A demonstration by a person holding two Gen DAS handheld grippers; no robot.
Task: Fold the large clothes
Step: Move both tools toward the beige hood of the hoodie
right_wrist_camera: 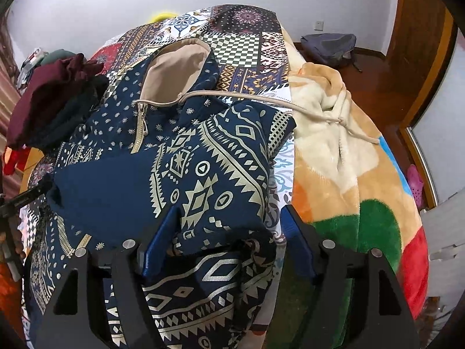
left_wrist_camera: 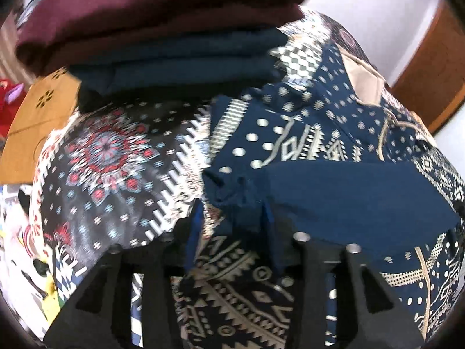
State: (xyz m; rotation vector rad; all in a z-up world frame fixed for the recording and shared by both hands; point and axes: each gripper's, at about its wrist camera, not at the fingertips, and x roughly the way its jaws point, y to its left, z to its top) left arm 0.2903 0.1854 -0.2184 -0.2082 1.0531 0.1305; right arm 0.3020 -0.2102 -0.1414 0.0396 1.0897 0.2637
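Observation:
A navy hoodie (right_wrist_camera: 209, 174) with a cream geometric print, a beige-lined hood (right_wrist_camera: 174, 69), a zip and a drawstring lies on the patchwork bedspread (right_wrist_camera: 238, 46). My right gripper (right_wrist_camera: 229, 232) is open, pointing down over a folded part of the hoodie. The fabric lies between its blue pads (right_wrist_camera: 162, 232), and the right pad stands clear of it. My left gripper (left_wrist_camera: 231, 226) is open just above the hoodie (left_wrist_camera: 290, 145), with its tips at the corner of a plain navy panel (left_wrist_camera: 348, 200). Printed fabric shows between and below its fingers.
A folded stack, maroon (left_wrist_camera: 145, 14) over dark blue (left_wrist_camera: 186, 61), sits on the bed behind the hoodie and also shows as the maroon pile (right_wrist_camera: 49, 87). A colourful fleece blanket (right_wrist_camera: 348, 160) covers the bed's right side. A grey backpack (right_wrist_camera: 328, 46) lies on the floor by a wooden door (right_wrist_camera: 421, 43).

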